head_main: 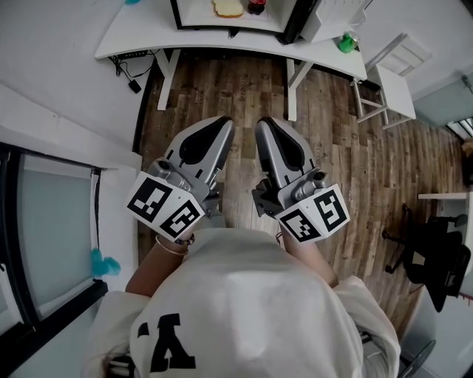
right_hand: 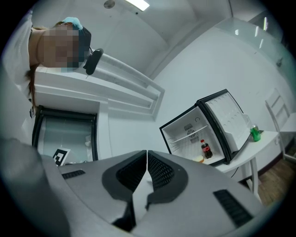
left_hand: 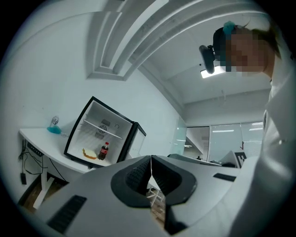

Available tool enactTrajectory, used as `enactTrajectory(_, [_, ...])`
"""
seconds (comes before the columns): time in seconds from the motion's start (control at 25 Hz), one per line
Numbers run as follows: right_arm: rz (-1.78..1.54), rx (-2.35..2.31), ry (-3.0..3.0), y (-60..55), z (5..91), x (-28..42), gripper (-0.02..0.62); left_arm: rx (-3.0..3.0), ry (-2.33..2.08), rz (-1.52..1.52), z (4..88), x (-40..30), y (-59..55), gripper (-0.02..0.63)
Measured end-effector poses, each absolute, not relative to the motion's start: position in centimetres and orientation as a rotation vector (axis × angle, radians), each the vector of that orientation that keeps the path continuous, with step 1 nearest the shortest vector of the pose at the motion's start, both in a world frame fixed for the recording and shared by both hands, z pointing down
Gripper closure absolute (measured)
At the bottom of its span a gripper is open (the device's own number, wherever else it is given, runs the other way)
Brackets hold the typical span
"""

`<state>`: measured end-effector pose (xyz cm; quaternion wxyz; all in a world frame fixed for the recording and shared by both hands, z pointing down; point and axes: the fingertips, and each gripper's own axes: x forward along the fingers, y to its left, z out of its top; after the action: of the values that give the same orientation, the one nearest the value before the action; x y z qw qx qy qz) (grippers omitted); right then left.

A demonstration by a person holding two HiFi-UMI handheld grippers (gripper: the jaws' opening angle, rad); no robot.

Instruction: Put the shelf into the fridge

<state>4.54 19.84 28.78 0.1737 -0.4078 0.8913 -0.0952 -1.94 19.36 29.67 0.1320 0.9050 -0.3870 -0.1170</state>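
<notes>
A small black fridge stands open on a white table ahead of me. A thin white shelf sits across the fridge's upper half. Below it are a sandwich and a cola bottle. My left gripper and right gripper are held side by side close to my body, well short of the table. Both point toward the fridge, shut and empty.
A wooden floor lies between me and the table. A green object sits on the table's right end, with a white chair beside it. A black office chair stands at the right, a glass door at the left.
</notes>
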Motion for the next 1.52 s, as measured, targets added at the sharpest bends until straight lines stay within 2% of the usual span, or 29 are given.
enactTrajectory(0.8, [-0.178,-1.140,2.563,25.1,28.1,9.2,0.565,2.652,-1.131,-0.361,28.9,3.3,23.9,0.597])
enactTrajectory(1.52, [-0.093,-1.133,2.631,28.7,28.1,8.1,0.566,2.649,-1.131,-0.373,29.1,2.8,27.3,0.597])
